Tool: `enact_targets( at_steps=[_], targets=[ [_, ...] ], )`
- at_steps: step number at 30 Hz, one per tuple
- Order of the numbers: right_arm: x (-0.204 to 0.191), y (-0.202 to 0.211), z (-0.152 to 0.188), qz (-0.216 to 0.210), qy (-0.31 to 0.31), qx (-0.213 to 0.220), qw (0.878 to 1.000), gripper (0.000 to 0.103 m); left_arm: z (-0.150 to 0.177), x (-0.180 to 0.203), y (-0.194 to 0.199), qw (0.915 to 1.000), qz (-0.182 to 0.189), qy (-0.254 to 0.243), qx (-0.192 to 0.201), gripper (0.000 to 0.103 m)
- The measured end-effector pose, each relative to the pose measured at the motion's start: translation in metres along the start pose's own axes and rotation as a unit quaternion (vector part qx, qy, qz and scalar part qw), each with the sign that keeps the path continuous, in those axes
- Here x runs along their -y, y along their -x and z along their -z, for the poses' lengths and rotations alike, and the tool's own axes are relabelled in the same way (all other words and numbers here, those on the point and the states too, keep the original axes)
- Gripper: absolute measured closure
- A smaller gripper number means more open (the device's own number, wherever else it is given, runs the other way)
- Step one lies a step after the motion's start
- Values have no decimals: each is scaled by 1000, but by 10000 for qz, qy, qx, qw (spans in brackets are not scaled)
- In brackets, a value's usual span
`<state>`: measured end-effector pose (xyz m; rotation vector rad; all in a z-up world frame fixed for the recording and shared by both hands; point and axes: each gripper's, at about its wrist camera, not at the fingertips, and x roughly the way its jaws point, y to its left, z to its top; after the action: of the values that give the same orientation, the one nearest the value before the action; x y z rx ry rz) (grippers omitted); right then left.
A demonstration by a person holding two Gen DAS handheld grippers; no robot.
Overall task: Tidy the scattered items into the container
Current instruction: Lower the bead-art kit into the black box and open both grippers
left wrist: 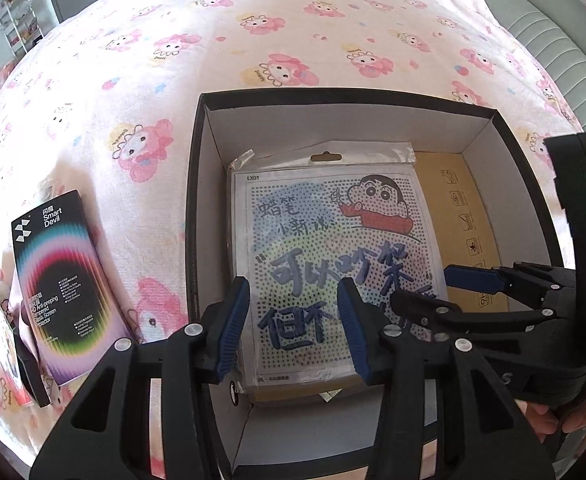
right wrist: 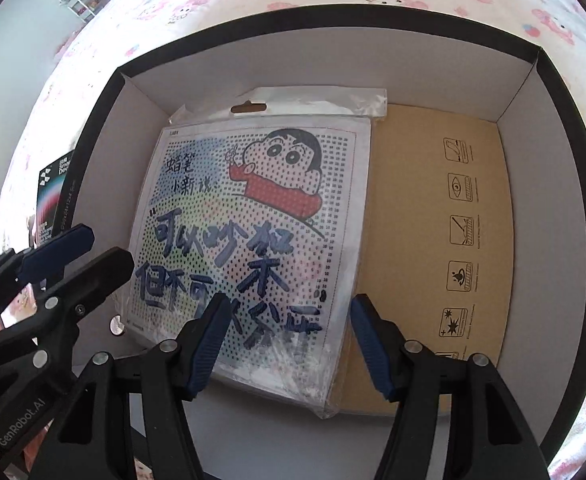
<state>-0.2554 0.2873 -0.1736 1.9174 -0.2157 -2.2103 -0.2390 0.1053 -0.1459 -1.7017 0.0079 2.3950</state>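
Observation:
A black box with white inner walls (left wrist: 203,200) (right wrist: 549,200) stands on the bed. Inside it a flat plastic-wrapped cartoon kit (left wrist: 325,248) (right wrist: 253,216) lies on a brown cardboard pack (left wrist: 461,220) (right wrist: 425,240). A black "Smart Devil" screen-protector box (left wrist: 61,280) (right wrist: 51,188) lies on the sheet left of the black box. My left gripper (left wrist: 293,324) is open and empty, above the near left part of the black box. My right gripper (right wrist: 289,344) is open and empty over the kit's near edge; it also shows in the left wrist view (left wrist: 425,284).
The bed has a pink cartoon-print sheet (left wrist: 253,48). A grey padded headboard (left wrist: 549,32) runs along the right. A white shelf rack (left wrist: 13,28) stands beyond the bed at far left. Small items (left wrist: 21,360) lie under the screen-protector box's near end.

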Motion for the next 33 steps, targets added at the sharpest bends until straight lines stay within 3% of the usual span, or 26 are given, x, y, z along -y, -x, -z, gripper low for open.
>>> enact_targets(
  at_steps=[5, 8, 14, 23, 28, 33],
  targets=[
    [34, 18, -8, 135, -632, 306, 9974, 44, 0, 8, -5, 9998, 149, -134, -95, 57],
    [41, 12, -8, -234, -834, 162, 9961, 44, 2, 15, -13, 9994, 244, -161, -206, 57],
    [38, -4, -10, -769, -1000, -104, 9920, 42, 8, 20, -19, 9992, 12, -259, -301, 57],
    [21, 1, -13, -479, -741, 19, 9961, 41, 5, 14, -19, 9994, 84, -187, -295, 57],
    [17, 33, 1, -1, -631, 569, 9964, 41, 8, 13, -14, 9995, 196, -159, -207, 57],
    [8, 77, 23, 155, -596, 1106, 9920, 41, 20, 9, 20, 9994, 185, -117, 261, 56]
  ],
)
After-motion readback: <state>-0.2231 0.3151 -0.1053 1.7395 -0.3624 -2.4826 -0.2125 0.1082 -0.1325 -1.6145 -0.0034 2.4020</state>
